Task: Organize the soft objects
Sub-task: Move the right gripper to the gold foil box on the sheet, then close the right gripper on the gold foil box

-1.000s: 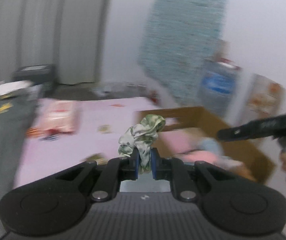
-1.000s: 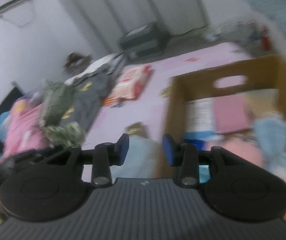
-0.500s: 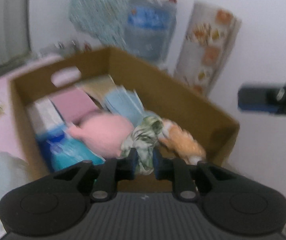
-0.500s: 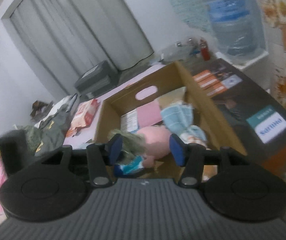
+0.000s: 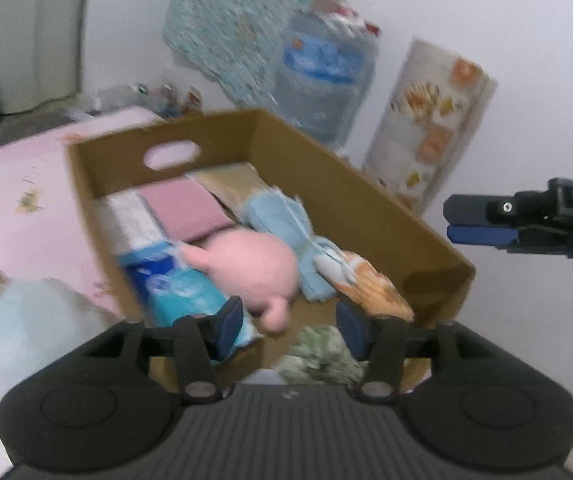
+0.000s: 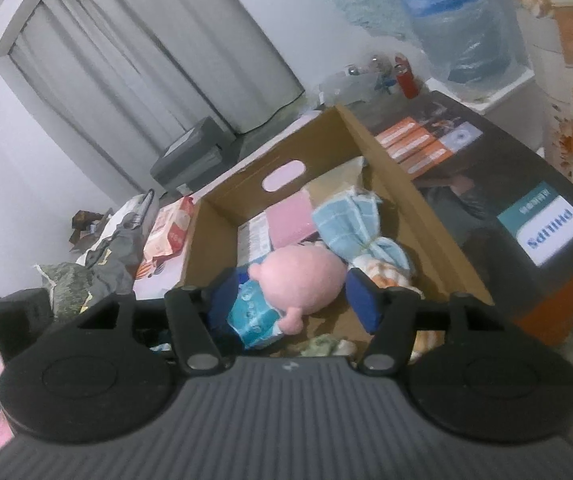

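Behind left gripper (image 5: 290, 330), green cloth (image 5: 318, 354) half hidden, blurred

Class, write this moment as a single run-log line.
left gripper: jaws just opened, nothing between | green scrunchie: lying in cardboard box | right gripper: jaws opening, empty

Both wrist cameras look steeply down from close above the near end of the same cardboard box (image 5: 366, 208), the right one (image 6: 414, 204) slightly higher.
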